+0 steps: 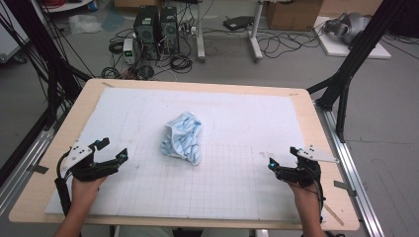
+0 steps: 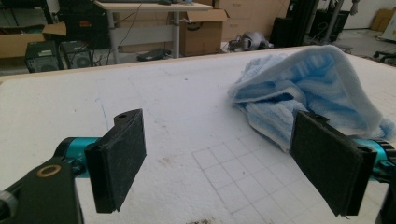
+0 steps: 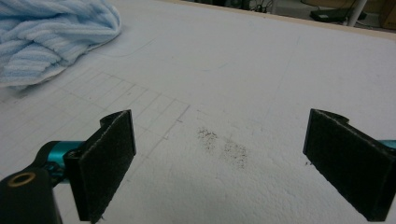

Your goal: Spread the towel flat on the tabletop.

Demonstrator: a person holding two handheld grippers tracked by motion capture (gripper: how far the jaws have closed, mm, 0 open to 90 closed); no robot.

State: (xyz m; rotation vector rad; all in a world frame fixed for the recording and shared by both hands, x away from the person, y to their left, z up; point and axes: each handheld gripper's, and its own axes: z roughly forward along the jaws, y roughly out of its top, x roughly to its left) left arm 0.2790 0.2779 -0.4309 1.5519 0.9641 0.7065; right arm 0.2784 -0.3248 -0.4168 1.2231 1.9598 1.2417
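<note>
Crumpled blue towel [image 1: 183, 138] sits mid-frame, long axis running top to bottom; left gripper [image 1: 109, 150] looks nearer than right gripper [image 1: 281, 157], both with jaws spread wide and empty

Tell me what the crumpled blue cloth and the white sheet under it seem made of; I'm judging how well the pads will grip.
The cloth looks like soft terry towelling, matt, with ribbed blue and white stripes and a fuzzy nap. The white sheet looks like foam board or a similar mat: a grainy, matt surface with a faint drawn grid. The pads look like coarse black foam or felt.
</note>
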